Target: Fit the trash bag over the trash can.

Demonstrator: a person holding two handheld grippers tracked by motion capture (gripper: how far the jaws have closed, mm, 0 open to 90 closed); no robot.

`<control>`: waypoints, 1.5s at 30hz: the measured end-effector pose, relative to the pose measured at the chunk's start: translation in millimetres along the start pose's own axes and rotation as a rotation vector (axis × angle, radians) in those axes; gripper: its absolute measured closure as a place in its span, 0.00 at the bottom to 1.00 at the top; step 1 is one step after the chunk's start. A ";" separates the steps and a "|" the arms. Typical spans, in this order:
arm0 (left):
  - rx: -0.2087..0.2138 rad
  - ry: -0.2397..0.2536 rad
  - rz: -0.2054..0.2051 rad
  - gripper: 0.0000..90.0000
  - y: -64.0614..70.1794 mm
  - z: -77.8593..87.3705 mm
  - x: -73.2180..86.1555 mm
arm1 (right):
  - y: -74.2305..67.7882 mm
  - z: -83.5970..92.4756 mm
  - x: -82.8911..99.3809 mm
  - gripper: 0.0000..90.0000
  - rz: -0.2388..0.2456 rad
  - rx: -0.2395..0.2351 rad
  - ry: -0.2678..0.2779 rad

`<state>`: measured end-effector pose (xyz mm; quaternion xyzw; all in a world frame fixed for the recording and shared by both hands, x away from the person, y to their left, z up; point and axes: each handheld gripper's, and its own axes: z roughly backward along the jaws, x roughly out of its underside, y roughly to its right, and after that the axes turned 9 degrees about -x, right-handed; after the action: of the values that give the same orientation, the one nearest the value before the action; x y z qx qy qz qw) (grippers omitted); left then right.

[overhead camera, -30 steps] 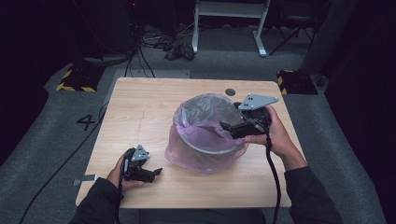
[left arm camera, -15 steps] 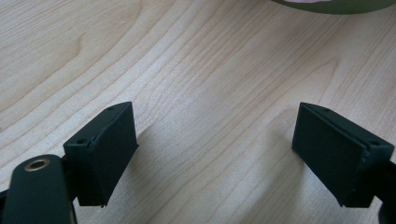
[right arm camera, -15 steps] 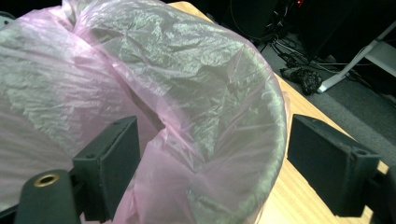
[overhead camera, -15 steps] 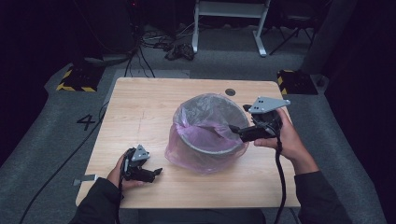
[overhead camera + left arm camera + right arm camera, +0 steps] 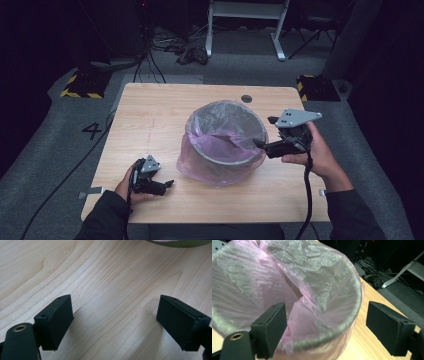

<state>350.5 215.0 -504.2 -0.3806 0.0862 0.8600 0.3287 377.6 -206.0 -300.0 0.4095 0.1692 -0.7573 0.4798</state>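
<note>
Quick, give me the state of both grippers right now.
Left gripper: open, nothing between its jaws, over bare table.
Right gripper: open, holding nothing, jaws straddling the rim of the bin lined with the pink bag.

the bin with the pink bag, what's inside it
A thin pink plastic bag lines the round bin, draped over its rim. No contents show inside; the crumpled film covers the bin's bottom and inner wall, so anything beneath it is hidden.

Bag (image 5: 210, 165) – translucent pink; bin rim (image 5: 225, 159) grey; table (image 5: 150, 120) – pale woodgrain.
</note>
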 end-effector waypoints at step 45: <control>0.000 0.000 0.000 0.15 0.0 0.0 0.0 | -4.7 -11.7 68.5 0.20 0.006 0.018 -0.157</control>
<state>350.5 215.0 -504.2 -0.3807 0.0862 0.8600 0.3286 364.8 -236.4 -361.3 0.3538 0.1229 -0.7872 0.4900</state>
